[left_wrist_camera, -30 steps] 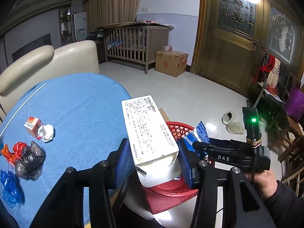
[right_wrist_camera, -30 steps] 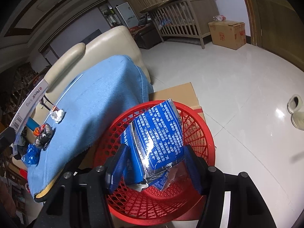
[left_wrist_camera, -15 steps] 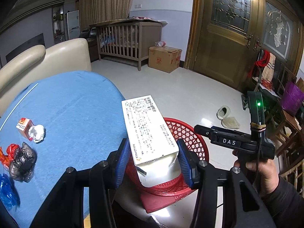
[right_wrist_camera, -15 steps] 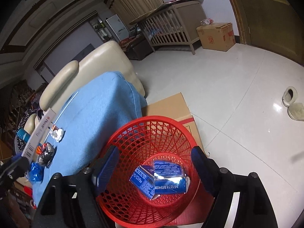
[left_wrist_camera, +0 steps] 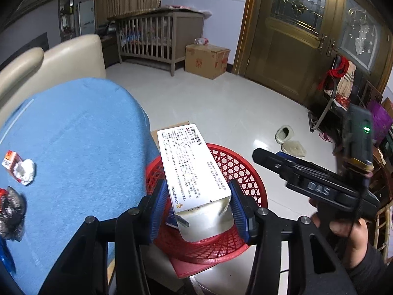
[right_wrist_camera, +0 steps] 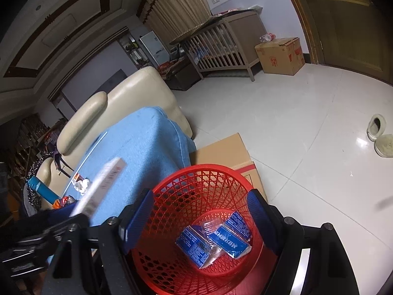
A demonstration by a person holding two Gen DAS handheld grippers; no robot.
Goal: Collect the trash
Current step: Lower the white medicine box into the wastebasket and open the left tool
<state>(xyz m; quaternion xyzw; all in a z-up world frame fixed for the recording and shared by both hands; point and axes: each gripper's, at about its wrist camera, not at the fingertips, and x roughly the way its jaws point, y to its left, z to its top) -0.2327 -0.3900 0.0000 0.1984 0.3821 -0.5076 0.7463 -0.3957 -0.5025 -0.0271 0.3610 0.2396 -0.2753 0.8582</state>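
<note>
White tiled floor (right_wrist_camera: pixel 307 127) carries a red mesh plastic basket (right_wrist_camera: pixel 196 184) holding blue foil packets (right_wrist_camera: pixel 213 241). Left tongs (left_wrist_camera: pixel 196 209) clamp a white printed carton (left_wrist_camera: pixel 191 167) above it; right tongs (right_wrist_camera: pixel 199 221) gape apart, holding nothing.

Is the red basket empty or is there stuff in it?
Not empty. The red basket has blue packets lying at its bottom.

Packets (right_wrist_camera: pixel 213 242) lie in the basket (right_wrist_camera: pixel 181 184), beside the table (right_wrist_camera: pixel 137 147).

Right tool (right_wrist_camera: pixel 200 217) spread above red basket (right_wrist_camera: pixel 196 179); blue packet (right_wrist_camera: pixel 213 242) inside.
</note>
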